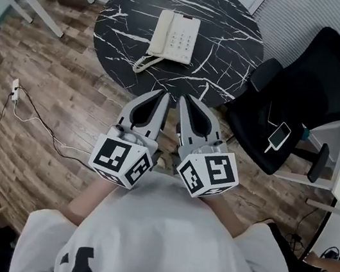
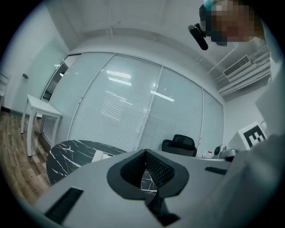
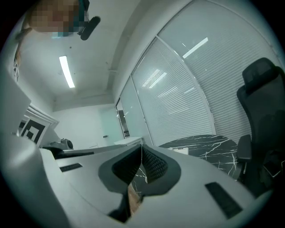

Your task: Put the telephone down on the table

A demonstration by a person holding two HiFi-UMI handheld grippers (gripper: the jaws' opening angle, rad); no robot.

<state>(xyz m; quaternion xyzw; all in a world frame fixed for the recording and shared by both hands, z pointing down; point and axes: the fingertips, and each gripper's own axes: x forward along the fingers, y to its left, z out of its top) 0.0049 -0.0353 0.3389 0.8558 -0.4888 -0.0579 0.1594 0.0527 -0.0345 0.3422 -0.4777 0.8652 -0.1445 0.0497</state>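
One marble table (image 1: 231, 53) | one telephone (image 1: 174, 36) | left tongs (image 1: 163, 94), right tongs (image 1: 182, 100), both closed

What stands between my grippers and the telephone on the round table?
Nothing visible. The left gripper and right gripper, both shut and empty, hang at the table's near edge. Only bare marble and the coiled cord lie before the telephone.

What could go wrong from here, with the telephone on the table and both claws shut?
The coiled cord of the cream push-button telephone lies at the near edge of the round black marble table; the shut left claw or right claw, reaching in, could snag it and drag the set off. The white cable across the wooden floor could catch a foot.
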